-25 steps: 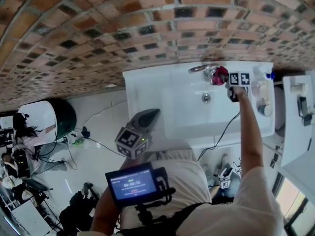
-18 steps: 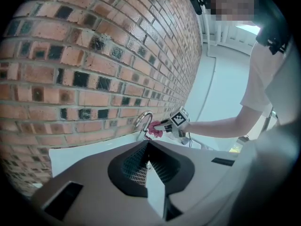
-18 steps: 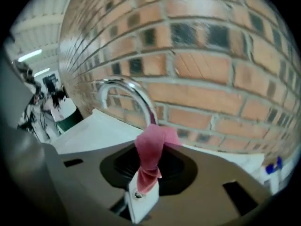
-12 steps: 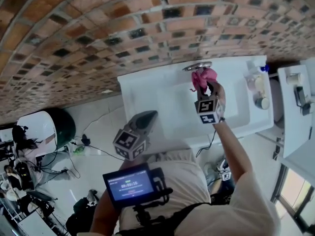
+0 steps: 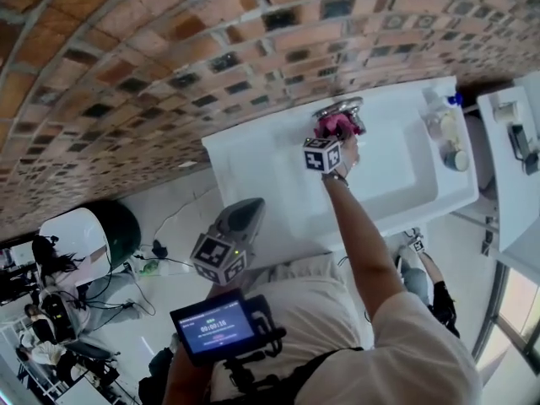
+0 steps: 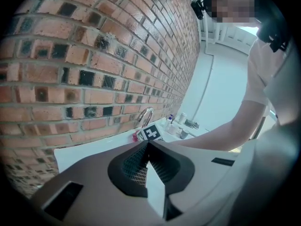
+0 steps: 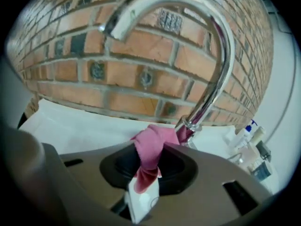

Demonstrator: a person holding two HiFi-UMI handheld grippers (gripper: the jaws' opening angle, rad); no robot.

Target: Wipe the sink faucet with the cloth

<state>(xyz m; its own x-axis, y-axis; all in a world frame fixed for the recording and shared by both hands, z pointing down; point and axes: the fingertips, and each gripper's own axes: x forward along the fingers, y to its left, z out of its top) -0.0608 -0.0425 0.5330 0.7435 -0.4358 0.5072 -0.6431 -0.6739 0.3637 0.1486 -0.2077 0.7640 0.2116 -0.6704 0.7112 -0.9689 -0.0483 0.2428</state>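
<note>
At the lower left of the head view the left gripper (image 5: 250,213) hangs over the floor, well apart from the sink (image 5: 253,154). In its own view its jaws (image 6: 148,146) are pressed together with nothing between them.

Toward the middle, the white sink sits against the brick wall (image 5: 169,57). The right gripper (image 5: 339,138) reaches over the basin to its back edge, clamped on the cloth (image 5: 335,126).

The cloth is a small pink-magenta rag. In the right gripper view it is bunched into a soft wad (image 7: 153,145), with a narrow tail pinched between the jaws (image 7: 146,166). Its upper fold is pushed against the foot of the faucet (image 7: 211,36), just where the chrome tube meets its base ring. The faucet is a shiny curved gooseneck that arches up and over to the left in that view. In the head view it shows only as a short chrome arc (image 5: 342,106) just above the cloth.

At the right end of the sink deck stand a few bottles (image 5: 443,121).

Half a second ago the right gripper lay lower over the basin, with the cloth nearer the spout. A second ago it was on the faucet's right side. The left gripper has kept its place.
</note>
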